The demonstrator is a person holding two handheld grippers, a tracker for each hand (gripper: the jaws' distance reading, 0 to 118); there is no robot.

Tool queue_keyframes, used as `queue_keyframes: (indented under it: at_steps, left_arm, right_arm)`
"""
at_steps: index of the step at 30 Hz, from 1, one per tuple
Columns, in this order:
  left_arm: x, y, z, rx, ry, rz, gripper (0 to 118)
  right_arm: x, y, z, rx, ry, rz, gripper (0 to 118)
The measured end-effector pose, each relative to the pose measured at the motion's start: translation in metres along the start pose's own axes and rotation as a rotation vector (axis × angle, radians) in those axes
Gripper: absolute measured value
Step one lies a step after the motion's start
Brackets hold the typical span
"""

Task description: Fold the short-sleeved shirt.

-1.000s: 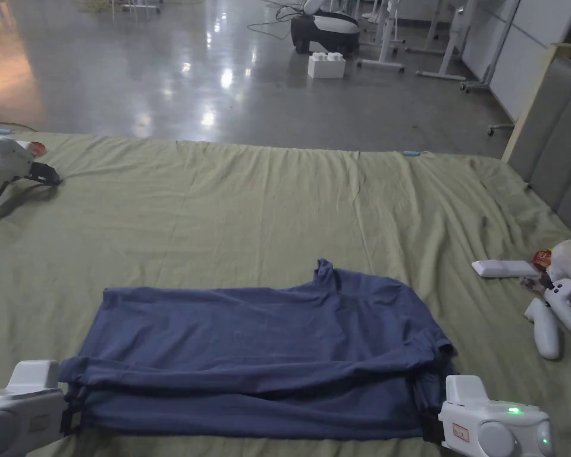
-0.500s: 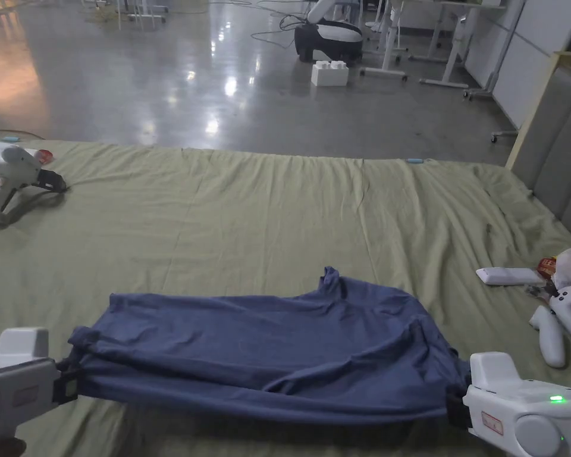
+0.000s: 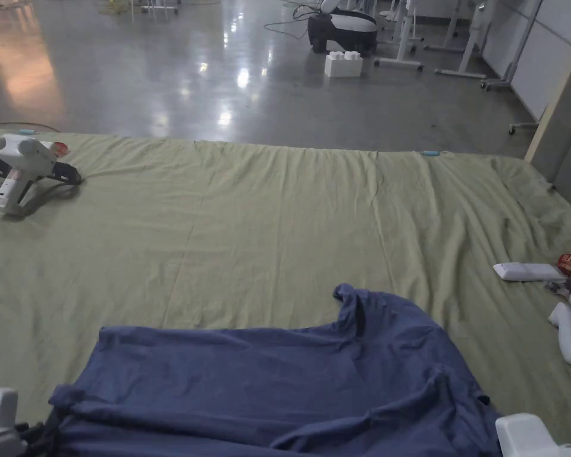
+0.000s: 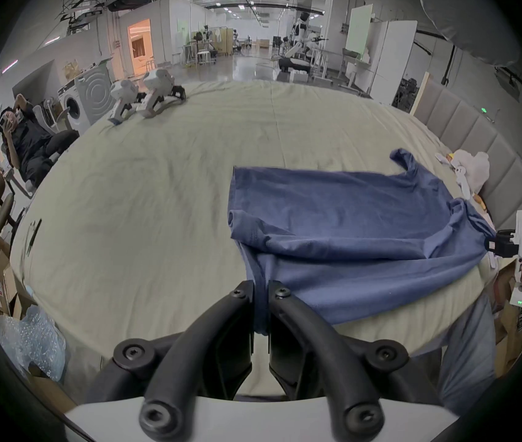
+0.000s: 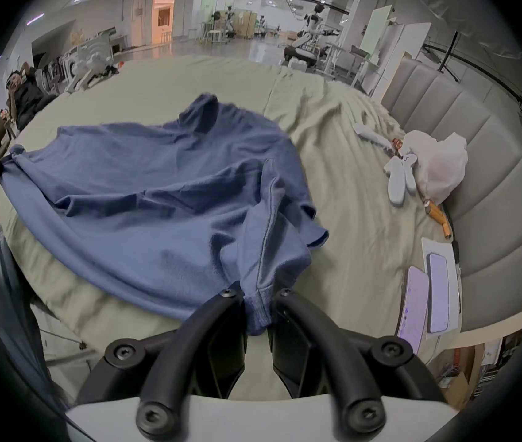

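Holding the blue shirt (image 3: 266,387) stretched at the near edge of the bed (image 3: 266,214).
The left gripper (image 4: 261,292) and the right gripper (image 5: 256,296) each pinch one end of its folded edge.

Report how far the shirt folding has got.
Done: the blue shirt lies on the green sheet with its near part doubled over lengthwise. In hand: the left gripper and the right gripper are each shut on one end of the near edge, which hangs past the bed edge. Left: laying that edge down and folding the shirt crosswise; the collar end is loose and rumpled.
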State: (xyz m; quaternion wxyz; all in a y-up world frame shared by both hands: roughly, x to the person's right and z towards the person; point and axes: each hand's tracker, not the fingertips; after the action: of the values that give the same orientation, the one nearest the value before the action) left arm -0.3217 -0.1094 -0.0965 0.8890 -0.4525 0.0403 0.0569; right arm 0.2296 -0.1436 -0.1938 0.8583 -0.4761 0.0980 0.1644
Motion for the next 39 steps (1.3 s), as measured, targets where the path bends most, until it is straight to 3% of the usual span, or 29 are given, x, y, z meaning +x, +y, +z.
queue_keyframes:
  at_steps: [9, 11, 13, 14, 15, 17, 22, 28, 29, 31, 33, 36, 39]
  left_arm:
    - [-0.013, -0.066, -0.065, -0.092, 0.03, 0.059, 5]
    - [-0.011, -0.065, -0.067, -0.081, 0.04, 0.061, 7]
    - [-0.01, -0.061, -0.066, -0.074, 0.049, 0.051, 27]
    - [-0.011, -0.057, -0.065, -0.069, 0.048, 0.044, 42]
    - [-0.01, -0.055, -0.062, -0.065, 0.061, 0.035, 67]
    - [-0.009, -0.046, -0.058, -0.029, 0.101, -0.002, 88]
    - [-0.004, -0.019, -0.063, 0.03, 0.104, -0.026, 88]
    - [0.033, 0.013, -0.028, 0.305, 0.085, -0.022, 70]
    - [0.041, 0.019, -0.02, 0.388, 0.097, -0.027, 64]
    - [0.057, 0.028, -0.008, 0.532, 0.122, -0.038, 36]
    - [0.072, 0.036, 0.004, 0.663, 0.133, -0.034, 14]
    - [0.094, 0.043, 0.021, 0.819, 0.145, -0.049, 1]
    - [0.11, 0.047, 0.034, 0.902, 0.186, -0.056, 0]
  right_arm:
    - [-0.018, -0.046, -0.033, -0.068, -0.009, 0.0, 11]
    - [-0.021, -0.047, -0.033, -0.045, -0.023, -0.002, 18]
    - [-0.023, -0.045, -0.028, -0.022, -0.061, 0.0, 54]
    - [-0.024, -0.042, -0.022, -0.018, -0.105, -0.006, 71]
    - [-0.024, -0.04, -0.017, -0.008, -0.129, -0.019, 79]
    - [-0.02, -0.029, 0.003, 0.103, -0.12, -0.093, 79]
    - [-0.025, 0.008, 0.04, 0.347, -0.1, -0.166, 79]
    - [-0.047, 0.044, 0.064, 0.648, -0.099, -0.223, 73]
    - [-0.054, 0.05, 0.067, 0.694, -0.111, -0.24, 67]
    - [-0.064, 0.061, 0.071, 0.77, -0.113, -0.259, 43]
    - [-0.074, 0.071, 0.073, 0.841, -0.107, -0.271, 12]
    - [-0.089, 0.078, 0.079, 0.942, -0.114, -0.278, 2]
    - [-0.101, 0.083, 0.084, 0.988, -0.126, -0.277, 1]
